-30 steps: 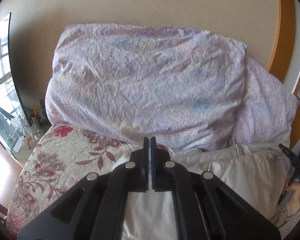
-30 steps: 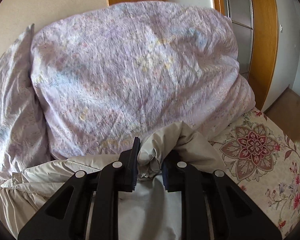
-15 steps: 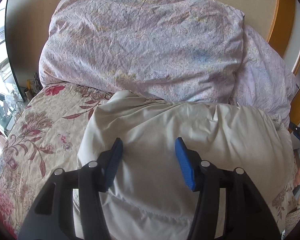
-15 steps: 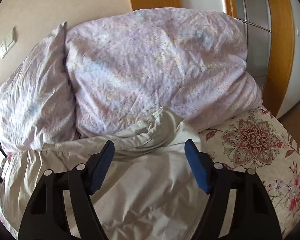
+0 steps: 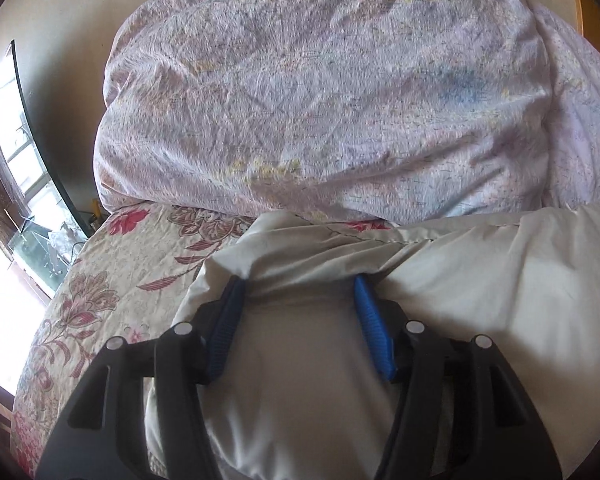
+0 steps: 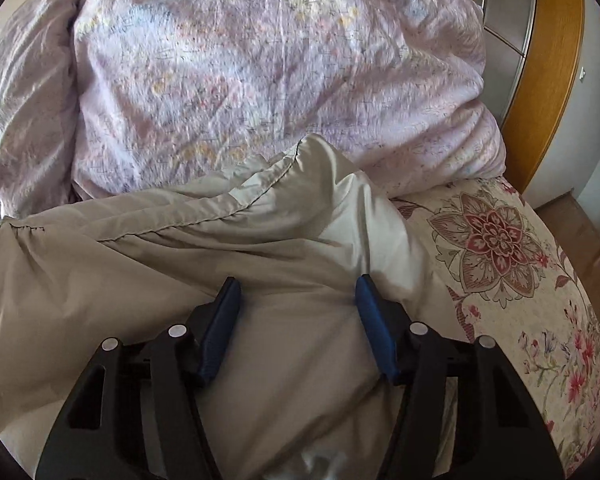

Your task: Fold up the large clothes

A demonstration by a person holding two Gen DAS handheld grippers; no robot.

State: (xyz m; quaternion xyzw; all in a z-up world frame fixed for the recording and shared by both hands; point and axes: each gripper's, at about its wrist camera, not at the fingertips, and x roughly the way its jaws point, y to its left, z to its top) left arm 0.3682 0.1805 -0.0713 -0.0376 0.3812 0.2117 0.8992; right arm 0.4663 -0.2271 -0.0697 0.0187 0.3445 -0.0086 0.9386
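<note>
A large padded beige garment (image 5: pixel 480 280) lies folded on the flowered bedspread (image 5: pixel 112 280), its far edge against the lilac bedding. My left gripper (image 5: pixel 298 286) is open, its blue-padded fingers pressed down on the garment's left end without pinching it. The same garment (image 6: pixel 100 248) fills the right wrist view. My right gripper (image 6: pixel 298 288) is open too and rests on the garment's right end, just behind a puffy seamed fold (image 6: pixel 320 168).
A big crumpled lilac duvet (image 5: pixel 320 92) is piled against the wall right behind the garment; it also shows in the right wrist view (image 6: pixel 240 60). The bedspread (image 6: pixel 520 280) ends near a wooden door frame (image 6: pixel 548 80). A window and cluttered sill (image 5: pixel 32 208) are at the left.
Both grippers let go of the garment's corners and opened. They have since dropped lower and moved forward, so both now press on the laid-down garment near its far edge.
</note>
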